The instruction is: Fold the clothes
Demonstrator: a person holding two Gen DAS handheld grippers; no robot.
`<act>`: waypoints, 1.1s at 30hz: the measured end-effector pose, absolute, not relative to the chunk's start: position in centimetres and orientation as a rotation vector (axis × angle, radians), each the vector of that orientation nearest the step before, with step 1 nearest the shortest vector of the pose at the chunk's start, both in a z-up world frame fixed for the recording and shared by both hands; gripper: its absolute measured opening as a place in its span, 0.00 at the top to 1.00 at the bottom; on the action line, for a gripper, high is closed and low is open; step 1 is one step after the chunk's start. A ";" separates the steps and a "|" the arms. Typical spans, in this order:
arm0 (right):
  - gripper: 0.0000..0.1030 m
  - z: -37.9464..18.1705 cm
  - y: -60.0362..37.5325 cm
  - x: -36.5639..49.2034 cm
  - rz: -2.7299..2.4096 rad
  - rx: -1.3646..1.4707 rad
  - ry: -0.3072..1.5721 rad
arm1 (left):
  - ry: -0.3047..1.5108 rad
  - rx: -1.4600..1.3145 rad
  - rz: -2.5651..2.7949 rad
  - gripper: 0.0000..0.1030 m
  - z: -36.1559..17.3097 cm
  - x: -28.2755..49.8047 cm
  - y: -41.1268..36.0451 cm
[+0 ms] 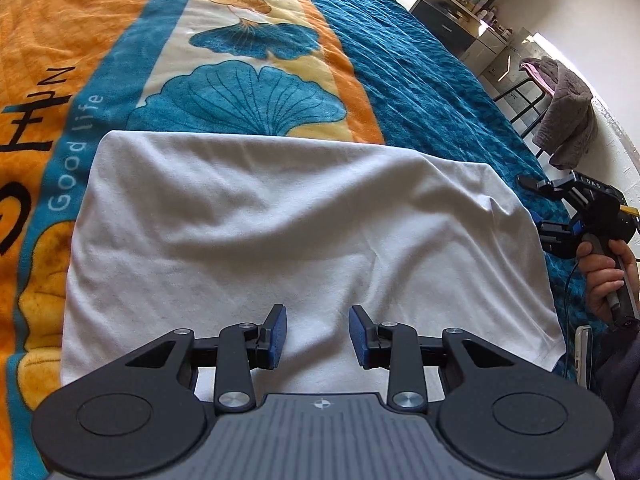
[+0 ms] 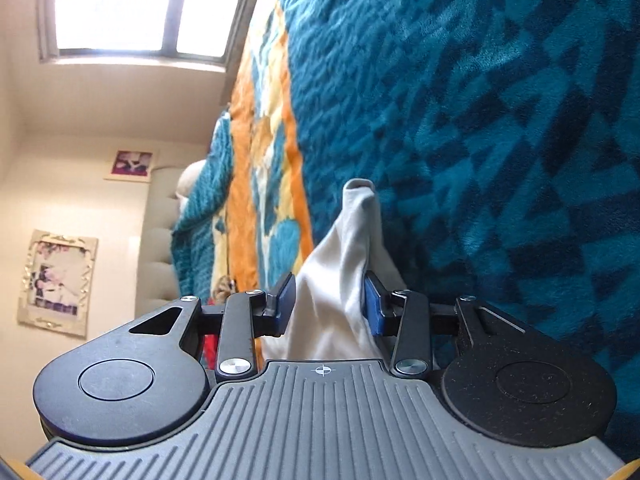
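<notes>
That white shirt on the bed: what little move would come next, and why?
Probably close the right gripper on the white shirt: its edge stands between the open fingers, not yet pinched. The left gripper hangs open over the near hem.

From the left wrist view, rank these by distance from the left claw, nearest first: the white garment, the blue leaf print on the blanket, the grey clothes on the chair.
1. White garment: directly under and ahead of the left claw.
2. Blue leaf print: on the blanket, just beyond the garment's far edge.
3. Grey clothes: draped over the chair at far right, off the bed.
</notes>
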State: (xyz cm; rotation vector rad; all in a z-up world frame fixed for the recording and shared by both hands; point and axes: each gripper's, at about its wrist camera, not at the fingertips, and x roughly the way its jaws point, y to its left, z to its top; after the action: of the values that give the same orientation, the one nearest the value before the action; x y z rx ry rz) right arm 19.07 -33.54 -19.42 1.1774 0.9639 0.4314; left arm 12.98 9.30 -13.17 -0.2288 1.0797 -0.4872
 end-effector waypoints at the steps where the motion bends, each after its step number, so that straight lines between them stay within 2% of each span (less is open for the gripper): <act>1: 0.58 -19.5 -33.0 19.7 0.419 1.160 0.982 | 1.079 -0.233 -0.485 0.70 -13.2 13.0 9.2; 7: 0.58 -20.4 -30.5 22.5 0.364 1.156 1.014 | 1.078 -0.247 -0.481 0.70 -13.2 12.8 9.1; 11: 0.58 -22.3 -30.3 22.3 0.430 1.393 0.870 | 1.079 -0.263 -0.481 0.70 -13.3 12.7 9.3; 19: 0.58 -22.7 -32.7 19.9 0.352 1.590 0.618 | 1.080 -0.292 -0.474 0.70 -13.7 12.8 9.9; 22: 0.58 -22.1 -33.5 19.5 0.305 1.568 0.601 | 1.077 -0.300 -0.475 0.70 -13.8 12.7 10.0; 25: 0.59 -21.2 -34.1 19.5 0.233 1.469 0.678 | 1.074 -0.301 -0.477 0.70 -13.8 12.7 10.1; 30: 0.74 -20.6 -33.8 19.4 0.175 1.410 0.712 | 1.069 -0.306 -0.479 0.70 -13.8 12.5 10.2; 33: 0.95 -19.9 -34.8 19.1 0.100 1.288 0.764 | 1.064 -0.308 -0.477 0.70 -13.7 12.4 10.1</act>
State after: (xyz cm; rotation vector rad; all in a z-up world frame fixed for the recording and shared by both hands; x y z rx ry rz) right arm 19.08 -34.82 -19.87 1.2883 0.7640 0.1002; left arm 12.44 10.14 -13.68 -0.3078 1.0643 -0.4770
